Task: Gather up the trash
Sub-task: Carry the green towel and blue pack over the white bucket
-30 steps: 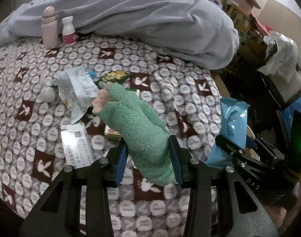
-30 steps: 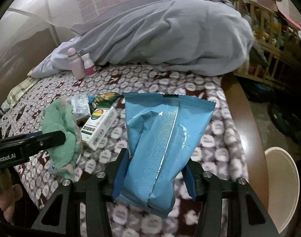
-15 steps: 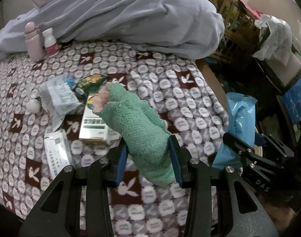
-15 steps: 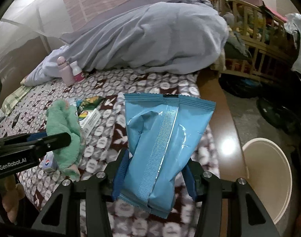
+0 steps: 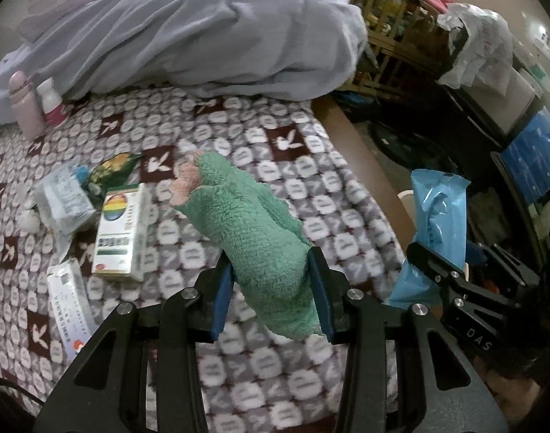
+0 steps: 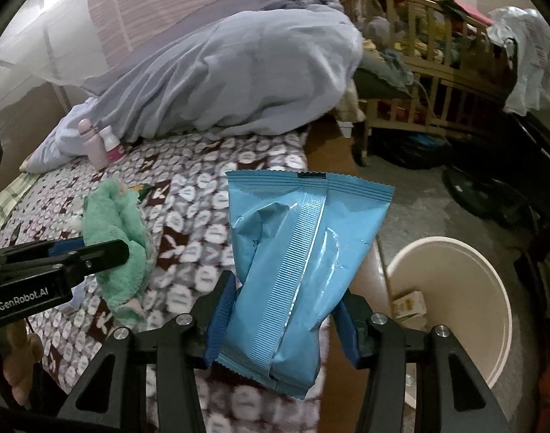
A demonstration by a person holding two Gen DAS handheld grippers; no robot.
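Left wrist view: a green fuzzy sock [image 5: 260, 238] is clamped between the left gripper [image 5: 271, 288] jaws above the patterned bedspread [image 5: 238, 137]. A blue packet [image 6: 296, 270] is pinched by the right gripper [image 6: 280, 321], beside a cream bin [image 6: 466, 310] on the floor.

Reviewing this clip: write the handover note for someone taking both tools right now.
Left tool: shut on a green fuzzy sock, held above the bed.
Right tool: shut on a blue wrapper, near the bed's edge.
Bin: cream, on the floor right of the bed, a small box inside.
Done: both items picked up.
Left: drop both in the bin, then likely the medicine box, the crumpled packets and the flat box on the blanket.
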